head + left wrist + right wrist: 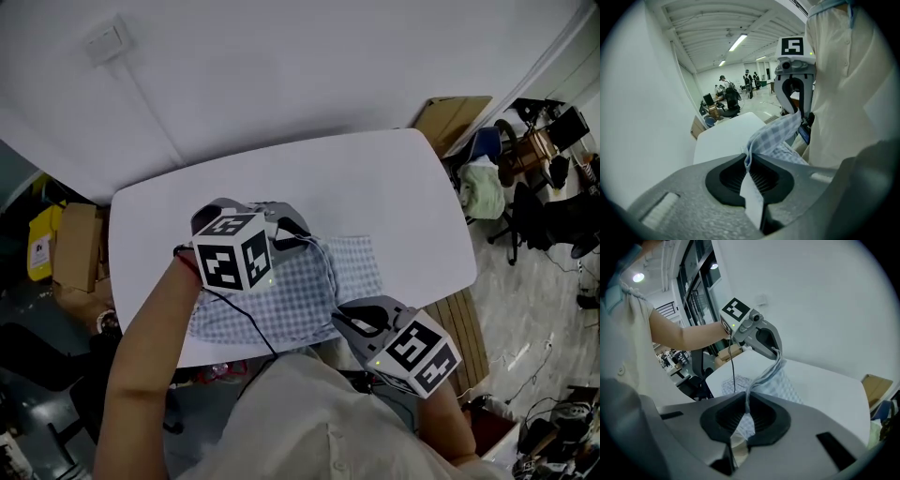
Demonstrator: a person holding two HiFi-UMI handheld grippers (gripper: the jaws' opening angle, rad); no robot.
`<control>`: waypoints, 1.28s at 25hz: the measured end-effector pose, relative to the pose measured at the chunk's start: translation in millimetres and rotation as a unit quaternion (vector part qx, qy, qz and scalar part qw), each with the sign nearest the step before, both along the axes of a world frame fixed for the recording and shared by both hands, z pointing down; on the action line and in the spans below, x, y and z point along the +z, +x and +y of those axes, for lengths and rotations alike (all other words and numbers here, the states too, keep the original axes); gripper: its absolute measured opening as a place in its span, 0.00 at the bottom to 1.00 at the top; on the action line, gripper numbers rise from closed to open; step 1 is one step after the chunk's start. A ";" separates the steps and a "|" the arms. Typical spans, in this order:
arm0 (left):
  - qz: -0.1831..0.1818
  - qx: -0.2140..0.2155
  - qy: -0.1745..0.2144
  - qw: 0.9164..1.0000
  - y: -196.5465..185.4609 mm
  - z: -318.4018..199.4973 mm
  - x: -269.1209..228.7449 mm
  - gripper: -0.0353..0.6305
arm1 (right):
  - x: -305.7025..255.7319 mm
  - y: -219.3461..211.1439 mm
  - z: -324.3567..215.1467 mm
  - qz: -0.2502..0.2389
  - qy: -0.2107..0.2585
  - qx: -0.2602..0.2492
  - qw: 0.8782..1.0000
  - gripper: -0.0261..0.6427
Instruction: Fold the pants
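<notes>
While both pairs of jaws are clamped tight on cloth, the left gripper [749, 165] is seen pinching one edge of the pale blue-and-white checked cotton pants [281, 300], with a thin fold of fabric caught between its ribbed black pads. The same garment is gripped by the right gripper [744, 420], which is closed on another stretch of that edge, so that a band of cloth is stretched from one tool to the other. The held edge is raised above the white rounded table [375, 178], while the rest of the pants is spread on the table's near half, close to its front edge. Two grips on one edge are judged to be used so that the edge can be carried as a straight line and laid over the resting part without bunching. The fold is judged to be under way, not finished. At the table's near edge the person's cream-coloured shirt [309, 412] is seen. Brown cardboard boxes [80, 239] are stacked off the table's left end, and dark office chairs [534, 206] are gathered beyond its right end.
</notes>
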State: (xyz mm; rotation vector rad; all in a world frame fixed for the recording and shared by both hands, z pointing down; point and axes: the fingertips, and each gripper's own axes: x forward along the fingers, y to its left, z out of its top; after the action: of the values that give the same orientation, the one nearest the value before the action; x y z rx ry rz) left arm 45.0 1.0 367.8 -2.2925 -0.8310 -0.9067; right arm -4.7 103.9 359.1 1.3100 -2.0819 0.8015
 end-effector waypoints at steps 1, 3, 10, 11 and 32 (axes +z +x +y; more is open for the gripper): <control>-0.003 -0.006 -0.001 1.000 -9.2 -3.1 1.7 0.10 | 1.3 -9.0 -3.5 -0.002 -0.001 -0.009 1.000 0.10; -0.007 -0.018 -0.003 1.000 -26.9 -9.9 4.3 0.10 | 2.9 -27.2 -10.9 -0.008 -0.002 -0.027 1.000 0.10; -0.016 -0.058 -0.009 0.998 -86.2 -37.4 13.1 0.10 | 12.8 -90.0 -37.4 -0.024 -0.007 -0.085 0.996 0.10; -0.018 -0.062 -0.009 0.998 -94.3 -41.1 15.5 0.10 | 15.3 -99.5 -40.6 -0.029 -0.010 -0.092 0.995 0.10; -0.099 -0.128 -0.025 0.986 -228.3 -96.2 118.6 0.10 | 117.1 -245.2 -95.4 -0.060 -0.076 -0.159 0.983 0.10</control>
State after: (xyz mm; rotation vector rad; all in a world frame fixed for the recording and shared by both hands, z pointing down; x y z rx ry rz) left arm -183.3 -95.1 486.4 -2.4196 -0.6523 -1.2559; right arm -249.9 8.5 476.2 0.8382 -2.1992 0.8918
